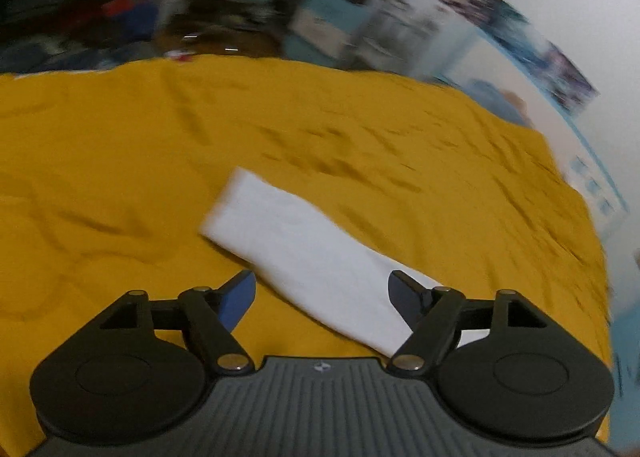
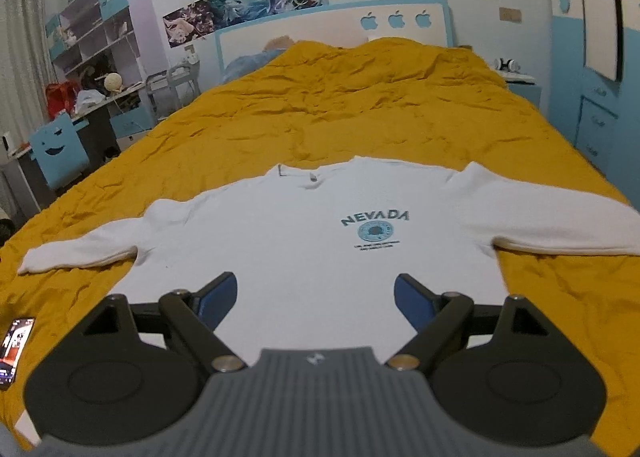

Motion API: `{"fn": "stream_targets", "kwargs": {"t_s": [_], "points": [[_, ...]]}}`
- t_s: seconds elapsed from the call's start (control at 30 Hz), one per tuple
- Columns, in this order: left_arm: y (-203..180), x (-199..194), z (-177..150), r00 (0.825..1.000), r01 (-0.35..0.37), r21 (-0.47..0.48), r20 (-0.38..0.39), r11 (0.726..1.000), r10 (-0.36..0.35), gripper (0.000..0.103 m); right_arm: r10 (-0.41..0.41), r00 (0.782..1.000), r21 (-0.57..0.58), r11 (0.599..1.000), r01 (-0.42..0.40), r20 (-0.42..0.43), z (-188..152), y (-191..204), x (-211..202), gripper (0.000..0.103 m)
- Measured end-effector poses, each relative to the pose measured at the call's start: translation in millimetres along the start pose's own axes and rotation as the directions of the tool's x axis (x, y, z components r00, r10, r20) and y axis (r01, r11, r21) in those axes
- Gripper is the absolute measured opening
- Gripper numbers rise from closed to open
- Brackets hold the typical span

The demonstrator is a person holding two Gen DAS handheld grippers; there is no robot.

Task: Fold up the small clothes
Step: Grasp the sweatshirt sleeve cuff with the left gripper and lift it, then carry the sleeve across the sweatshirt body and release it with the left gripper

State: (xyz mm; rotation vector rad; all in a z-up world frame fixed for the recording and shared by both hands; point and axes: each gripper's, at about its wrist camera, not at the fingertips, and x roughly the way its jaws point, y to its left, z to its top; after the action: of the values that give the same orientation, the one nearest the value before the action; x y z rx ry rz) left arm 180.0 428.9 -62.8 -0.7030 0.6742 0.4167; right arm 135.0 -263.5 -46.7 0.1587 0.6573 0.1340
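Note:
A white long-sleeved sweatshirt [image 2: 304, 233] with a blue "NEVADA" print lies flat, front up, on the yellow bedspread [image 2: 360, 109], both sleeves spread sideways. My right gripper [image 2: 316, 285] is open and empty, hovering over the shirt's lower hem. In the left wrist view one white sleeve [image 1: 308, 253] lies diagonally on the bedspread [image 1: 120, 161]. My left gripper [image 1: 322, 283] is open and empty, just above the sleeve near its shoulder end. That view is motion-blurred.
A phone [image 2: 16, 349] with a lit screen lies on the bed at the near left. A blue chair [image 2: 60, 153] and a cluttered desk [image 2: 100, 101] stand left of the bed. A headboard [image 2: 332, 25] is at the far end, blue cabinets [image 2: 592, 105] at the right.

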Motion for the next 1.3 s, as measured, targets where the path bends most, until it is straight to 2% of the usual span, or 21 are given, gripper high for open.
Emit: {"fn": "stream_targets", "kwargs": {"t_s": [0.1,0.2,0.3,0.4,0.43,0.5,0.6,0.7,0.8,0.93,1.03,1.13,1.3], "points": [[29.1,22.2,9.3,0.999,-0.031,-0.076,-0.014,0.997,0.03,0.089,0.013,0.999,0.021,1.0,-0.012,-0.038,2.5,-0.1,22.1,0.082],[40.7,41.6,12.7,1.0,-0.018,-0.119,-0.027,0.993,0.015,0.088,0.02,0.998,0.017,1.0,-0.019,-0.06,5.0,5.6,38.7,0.082],[43.7,59.8,13.3,1.0,-0.008,-0.148,-0.022,0.989,0.005,0.072,0.035,0.997,0.006,0.999,-0.035,-0.073,6.9,13.0,50.4,0.082],[44.5,71.4,10.8,0.999,-0.045,-0.153,-0.026,0.987,0.042,0.039,0.057,0.996,0.0,0.998,-0.058,-0.064,9.3,18.4,56.8,0.082],[42.5,71.5,10.0,0.998,-0.067,-0.144,-0.025,0.987,0.064,0.021,0.057,0.996,-0.004,0.998,-0.057,-0.063,10.0,19.6,55.9,0.082],[34.4,66.5,8.9,0.996,-0.083,-0.108,0.011,0.991,0.085,0.013,0.045,0.997,-0.024,0.999,-0.047,-0.065,10.7,22.3,58.4,0.082],[8.4,40.9,7.7,0.994,-0.072,-0.025,0.076,0.997,0.073,0.011,0.028,0.995,-0.035,0.999,-0.032,-0.092,11.0,20.4,62.8,0.081],[-35.0,2.0,10.1,0.99,-0.026,0.078,0.137,0.997,0.015,0.01,0.001,0.993,-0.036,0.999,-0.005,-0.117,13.1,15.1,64.1,0.08],[-91.4,-40.4,10.2,0.981,0.024,0.196,0.183,0.98,-0.061,0.01,-0.022,0.99,-0.035,0.999,0.018,-0.139,17.9,6.5,63.7,0.071],[-182.8,-85.0,-2.5,0.957,0.093,0.361,0.225,0.928,-0.184,0.01,-0.017,0.987,-0.025,1.0,0.013,-0.163,27.7,-8.9,60.6,0.053],[-255.0,-105.9,-22.4,0.94,0.145,0.461,0.212,0.875,-0.268,0.01,-0.019,0.987,-0.036,0.999,0.014,-0.16,41.1,-21.8,55.1,0.042],[-323.4,-119.2,-52.7,0.92,0.219,0.541,0.163,0.812,-0.357,0.01,-0.024,0.99,-0.04,0.999,0.019,-0.141,55.7,-35.1,46.0,0.04],[-413.2,-130.2,-119.5,0.877,0.332,0.654,0.053,0.68,-0.478,0.01,-0.002,0.996,-0.045,0.999,-0.002,-0.092,72.0,-54.4,28.3,0.036]]}}
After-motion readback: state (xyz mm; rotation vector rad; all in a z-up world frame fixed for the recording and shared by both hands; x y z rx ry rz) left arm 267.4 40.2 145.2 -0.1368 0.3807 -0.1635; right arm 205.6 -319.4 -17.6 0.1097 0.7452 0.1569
